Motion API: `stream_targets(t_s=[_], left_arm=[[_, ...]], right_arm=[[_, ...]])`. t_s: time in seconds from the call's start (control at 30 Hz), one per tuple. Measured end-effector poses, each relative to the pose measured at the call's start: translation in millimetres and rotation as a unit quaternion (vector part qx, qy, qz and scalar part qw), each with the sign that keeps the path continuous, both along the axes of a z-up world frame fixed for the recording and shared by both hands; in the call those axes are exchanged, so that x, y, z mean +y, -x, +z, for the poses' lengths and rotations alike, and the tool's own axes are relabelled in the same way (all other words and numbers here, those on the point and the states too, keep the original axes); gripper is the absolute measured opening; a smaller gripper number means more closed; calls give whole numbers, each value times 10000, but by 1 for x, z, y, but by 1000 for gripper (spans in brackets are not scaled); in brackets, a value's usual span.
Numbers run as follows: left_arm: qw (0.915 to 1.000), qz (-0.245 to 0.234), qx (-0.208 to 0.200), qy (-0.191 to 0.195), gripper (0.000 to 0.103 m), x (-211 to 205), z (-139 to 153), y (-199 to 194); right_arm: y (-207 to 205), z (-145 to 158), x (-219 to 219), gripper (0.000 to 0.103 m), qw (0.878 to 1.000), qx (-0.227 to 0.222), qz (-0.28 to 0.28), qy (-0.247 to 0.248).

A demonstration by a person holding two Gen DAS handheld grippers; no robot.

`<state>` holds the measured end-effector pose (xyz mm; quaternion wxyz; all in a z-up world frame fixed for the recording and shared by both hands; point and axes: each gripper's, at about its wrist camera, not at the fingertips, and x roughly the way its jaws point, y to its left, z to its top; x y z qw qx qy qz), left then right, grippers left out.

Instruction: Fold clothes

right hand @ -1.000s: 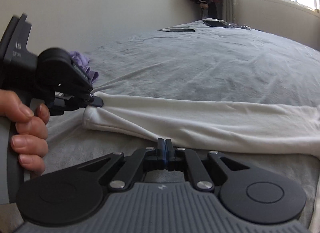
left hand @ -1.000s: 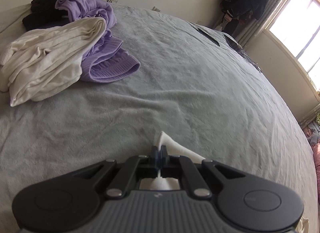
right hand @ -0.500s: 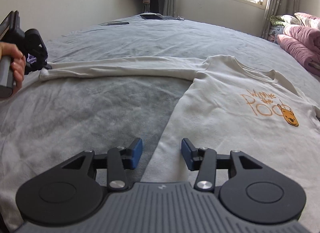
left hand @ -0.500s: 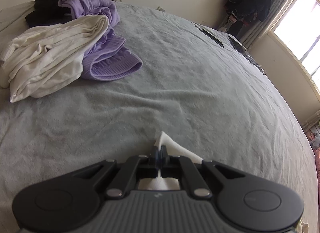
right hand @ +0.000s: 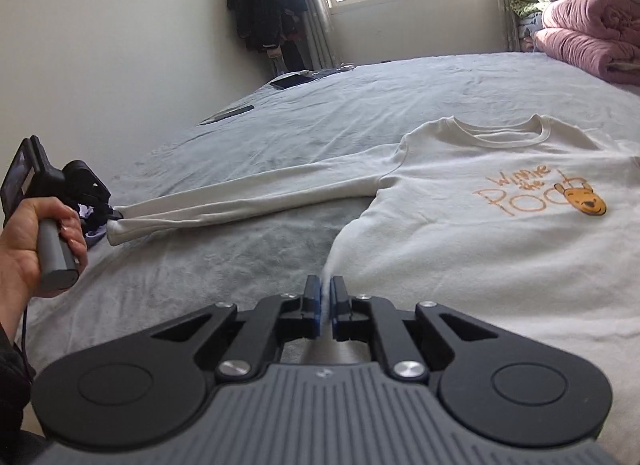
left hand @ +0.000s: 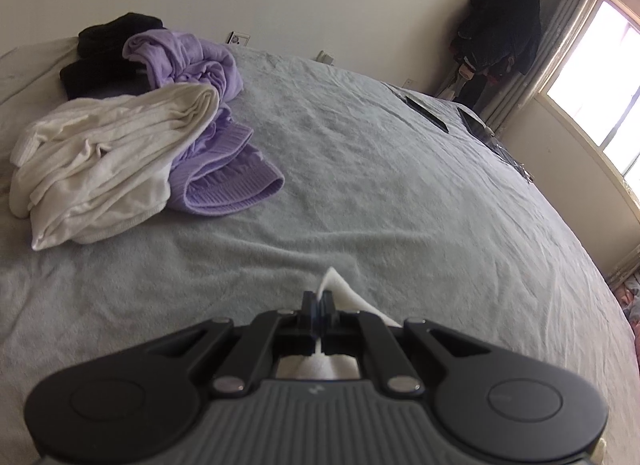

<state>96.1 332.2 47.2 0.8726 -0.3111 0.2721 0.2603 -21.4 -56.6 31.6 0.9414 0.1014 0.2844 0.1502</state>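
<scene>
A cream long-sleeved shirt [right hand: 472,233] with an orange bear print lies flat, front up, on the grey bed. Its sleeve [right hand: 248,205] stretches out to the left. My left gripper [left hand: 319,301] is shut on the sleeve's cuff [left hand: 340,295]; the right wrist view shows the same gripper [right hand: 110,215] at the cuff, held by a hand [right hand: 36,241]. My right gripper [right hand: 326,297] is shut on the shirt's side edge near the hem, below the armpit.
A heap of clothes lies at the bed's far left: a cream garment [left hand: 108,161], a purple knit [left hand: 208,137], black items [left hand: 108,53]. Flat dark devices [left hand: 428,111] rest near the far edge. Pink quilts [right hand: 588,25] are stacked by the window. Dark coats [right hand: 264,1] hang in the corner.
My right gripper let go at the cuff end, moved along to the shirt's body, stood open half a second ago, and has now shut on the side edge. The left gripper kept its hold.
</scene>
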Motion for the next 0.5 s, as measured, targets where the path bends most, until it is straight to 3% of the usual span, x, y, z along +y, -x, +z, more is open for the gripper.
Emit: stream_targets(t_s=[0.23,0.33,0.4,0.43,0.47,0.5], left_arm=[[9998,137,88,146,1,11,-7,-7],[9998,0,220,-35,1,5,-10,-13],[9994,-37,341,-83,2,3,-13,-16],[9992,-37,397,-64,2,4,-15,-17],[9991,34,415,25,3,8,-15,-16],[9990,109,432,101,8,11,-16,-14]], right_arm=[[-4,-10,6,9,9992,319,210,-106],[-7,-14,12,2,9982,481,338,-118],[-6,-24,22,0,9979,495,286,304],[-2,-24,25,1,9980,377,302,408],[2,-21,25,11,9980,335,364,393],[5,-19,25,14,9979,293,425,379]])
